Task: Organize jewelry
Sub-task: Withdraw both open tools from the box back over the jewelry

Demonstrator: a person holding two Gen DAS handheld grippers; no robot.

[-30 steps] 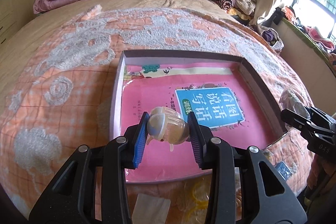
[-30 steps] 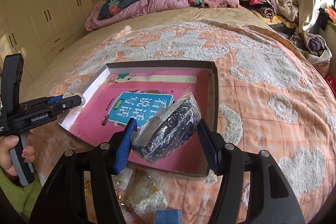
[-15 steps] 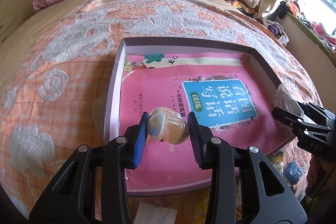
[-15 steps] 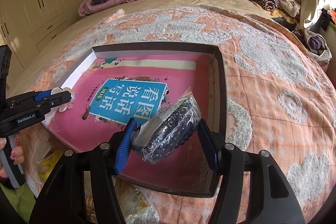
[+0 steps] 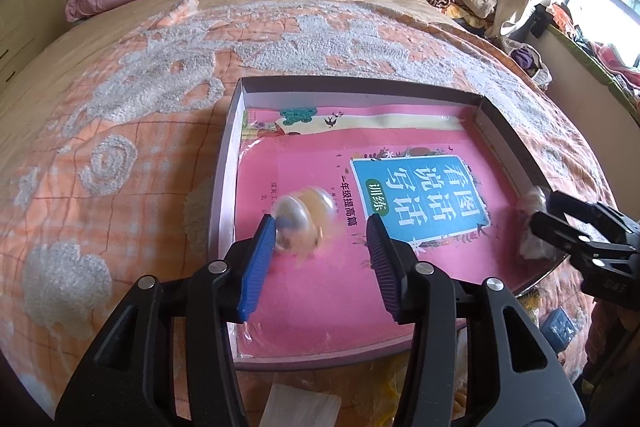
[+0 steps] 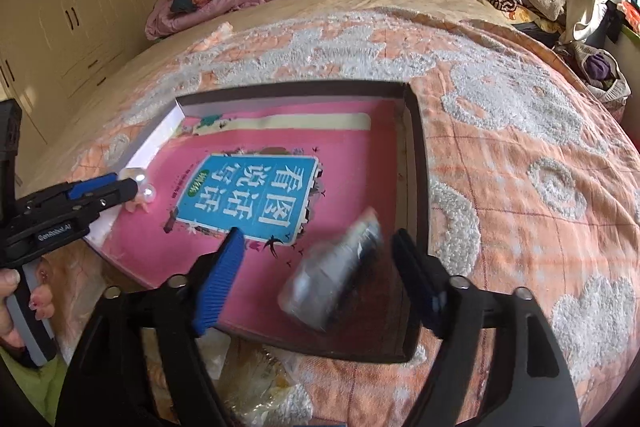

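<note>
A: What's on the pink book (image 5: pixel 320 291)?

B: Teal label "看图说话", "训练". It lies in the shallow box (image 6: pixel 416 163) on the bed (image 5: pixel 120 155).

A: Tools?

B: Both opening, let go. Left tool (image 5: pixel 322 247): pearly hair clip (image 5: pixel 300 225), blurred. Right tool (image 6: pixel 316 263): bagged dark bracelet (image 6: pixel 340 275), long axis tilted up-right, over the box.

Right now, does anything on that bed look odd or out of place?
Yes. Both grippers' jaws are opening over the shallow box. The pearly piece between the left gripper pads and the bagged dark beads between the right gripper pads are blurred, apparently dropping. The box holds a pink book, an unusual liner.
</note>
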